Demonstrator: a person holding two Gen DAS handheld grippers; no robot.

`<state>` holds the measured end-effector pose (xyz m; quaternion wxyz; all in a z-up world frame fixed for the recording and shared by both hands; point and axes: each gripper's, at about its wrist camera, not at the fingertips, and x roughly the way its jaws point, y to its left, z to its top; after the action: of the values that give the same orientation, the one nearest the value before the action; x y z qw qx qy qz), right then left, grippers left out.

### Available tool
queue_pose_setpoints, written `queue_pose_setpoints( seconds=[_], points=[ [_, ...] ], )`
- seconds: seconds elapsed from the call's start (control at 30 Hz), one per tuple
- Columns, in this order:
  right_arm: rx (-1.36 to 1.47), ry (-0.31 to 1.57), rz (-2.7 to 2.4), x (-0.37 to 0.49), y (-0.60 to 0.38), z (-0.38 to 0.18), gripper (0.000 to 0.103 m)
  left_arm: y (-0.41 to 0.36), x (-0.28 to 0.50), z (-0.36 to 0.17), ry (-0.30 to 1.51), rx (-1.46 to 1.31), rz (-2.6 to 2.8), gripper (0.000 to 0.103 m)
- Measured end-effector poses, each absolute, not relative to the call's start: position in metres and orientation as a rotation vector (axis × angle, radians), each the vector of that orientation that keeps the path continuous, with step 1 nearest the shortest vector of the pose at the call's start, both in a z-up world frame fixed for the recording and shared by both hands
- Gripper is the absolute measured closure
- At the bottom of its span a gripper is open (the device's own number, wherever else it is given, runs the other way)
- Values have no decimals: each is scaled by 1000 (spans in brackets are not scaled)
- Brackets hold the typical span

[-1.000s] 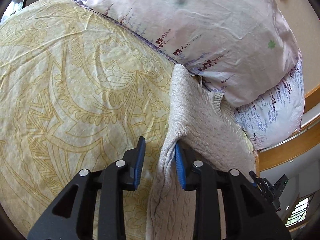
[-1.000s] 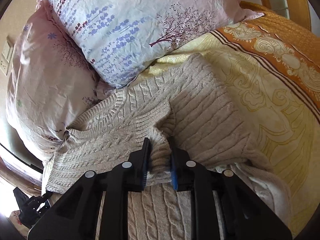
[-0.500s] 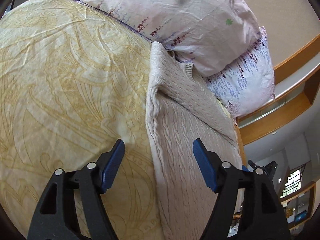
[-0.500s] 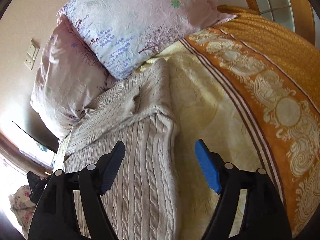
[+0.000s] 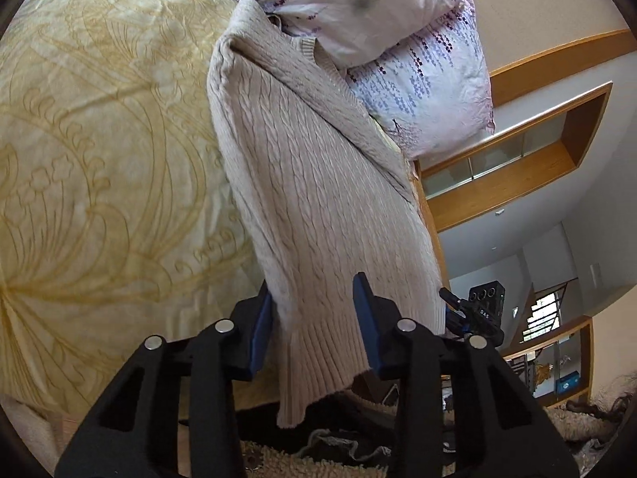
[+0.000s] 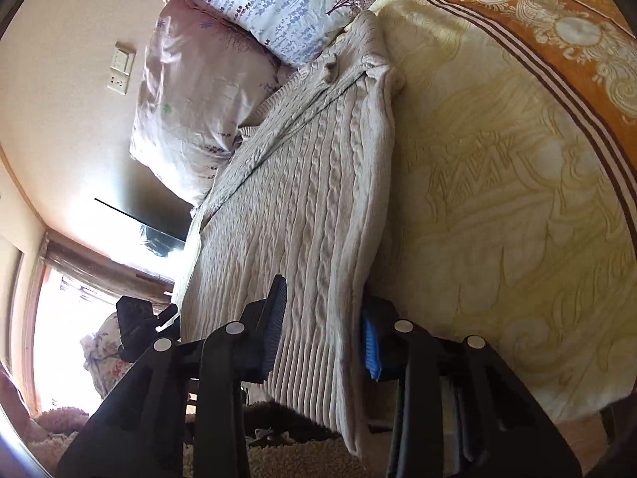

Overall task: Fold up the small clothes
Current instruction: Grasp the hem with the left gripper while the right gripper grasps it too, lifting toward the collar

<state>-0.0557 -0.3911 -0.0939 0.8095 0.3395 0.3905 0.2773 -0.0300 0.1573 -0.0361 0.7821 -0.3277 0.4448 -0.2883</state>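
Observation:
A cream cable-knit sweater [image 5: 310, 159] lies lengthwise on the bed, its sleeves folded in and its ribbed hem [image 5: 318, 362] hanging over the near edge. My left gripper [image 5: 314, 318] straddles the hem's left corner. Its jaws are closing with the knit between them, and the blue pads do not squeeze it. In the right wrist view the same sweater [image 6: 310, 183] runs up to the pillows. My right gripper [image 6: 322, 326] straddles the hem's right corner. Its jaws are also closing, with cloth between them that the pads do not pinch.
A yellow patterned bedspread [image 5: 99, 159] covers the bed, with an orange border [image 6: 557, 40] at the far side. Two floral pillows [image 5: 358, 0] [image 5: 430, 79] lean at the sweater's collar end. A shaggy rug [image 5: 278, 462] lies below the bed edge. Wooden shelving [image 5: 517, 167] stands to the right.
Both grippers let go of the folded sleeves, opened wide and drew back along the sweater to its hem. Their jaws have narrowed again around the hem corners.

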Motion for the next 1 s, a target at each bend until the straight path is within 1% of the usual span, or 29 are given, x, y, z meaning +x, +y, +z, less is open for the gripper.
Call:
queue_pose_setpoints(
  seconds=[0.23,0.27,0.3,0.33,0.37,0.43,0.7,1.0],
  points=[
    [636,855,593,-72,-378,-89,69,153,-42,-39,1011,-714,-636,76],
    [624,854,593,-73,-376,-88,71,152,-43,-40,1020,-713,-638,76],
    [606,854,583,-74,-374,-87,74,150,-44,-40,1029,-704,-638,81],
    [583,851,566,-75,-372,-86,85,148,-44,-41,1037,-683,-626,86],
    [562,842,539,-75,-370,-85,95,146,-44,-40,1041,-654,-613,95],
    [545,797,519,-72,-367,-80,95,145,-42,-35,1013,-626,-615,96],
    [433,519,453,-70,-362,-37,95,154,-27,1,865,-543,-575,97],
    [231,253,290,-48,-346,4,95,177,22,35,687,-577,-459,97]
  ],
)
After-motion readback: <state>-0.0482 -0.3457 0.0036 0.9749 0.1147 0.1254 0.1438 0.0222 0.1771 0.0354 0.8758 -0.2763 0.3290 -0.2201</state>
